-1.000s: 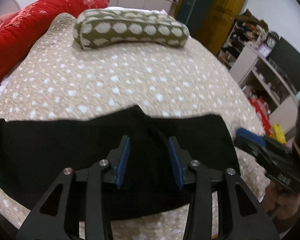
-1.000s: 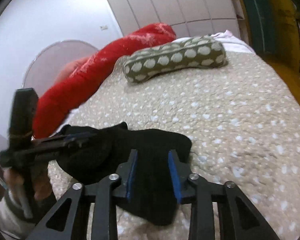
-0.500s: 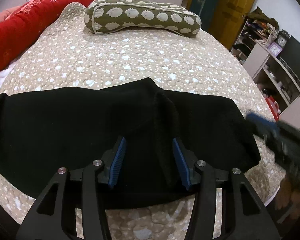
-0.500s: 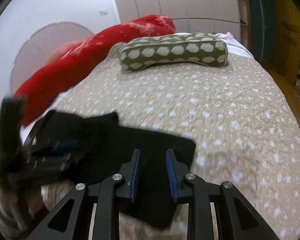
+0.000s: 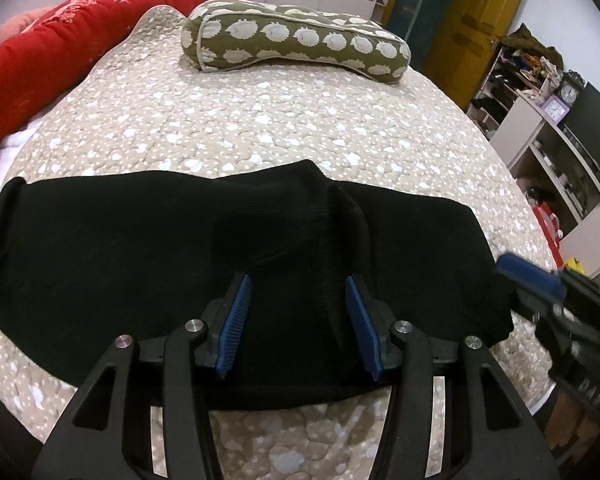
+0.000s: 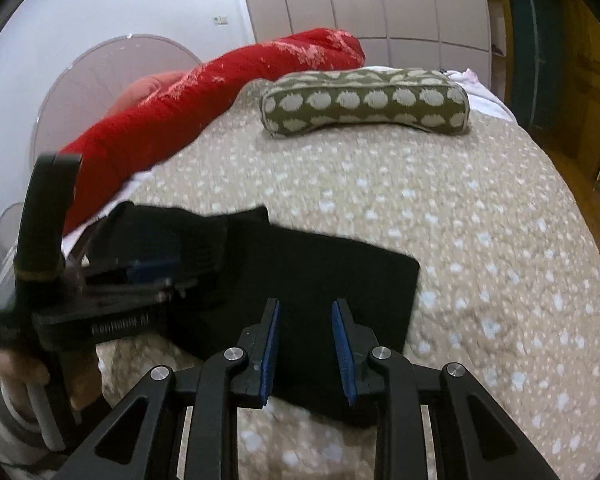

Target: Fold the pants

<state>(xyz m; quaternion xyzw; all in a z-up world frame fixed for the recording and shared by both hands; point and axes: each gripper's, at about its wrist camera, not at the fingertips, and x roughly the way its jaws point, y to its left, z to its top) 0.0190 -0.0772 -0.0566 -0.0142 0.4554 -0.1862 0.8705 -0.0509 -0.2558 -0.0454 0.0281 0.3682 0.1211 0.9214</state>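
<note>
Black pants (image 5: pixel 140 248) lie spread sideways across the near part of a beige dotted bedspread (image 5: pixel 260 120), with a raised crease right of their middle. My left gripper (image 5: pixel 296 300) is open and empty, just above the pants' near middle. My right gripper (image 6: pixel 304 328) is open and empty over the right end of the pants (image 6: pixel 332 280). In the left wrist view the right gripper (image 5: pixel 540 284) shows blurred at the pants' right edge. In the right wrist view the left gripper (image 6: pixel 148 276) sits over the bunched left part.
A green pillow with white spots (image 5: pixel 296 40) lies at the far end of the bed. A long red bolster (image 5: pixel 60 48) runs along the left side. Shelves (image 5: pixel 548 120) and a yellow door (image 5: pixel 476 20) stand beyond the bed's right edge.
Both grippers have pulled back and risen slightly from the pants. The pants now lie flatter and more spread out, and the right end reads as a squared flat panel.
</note>
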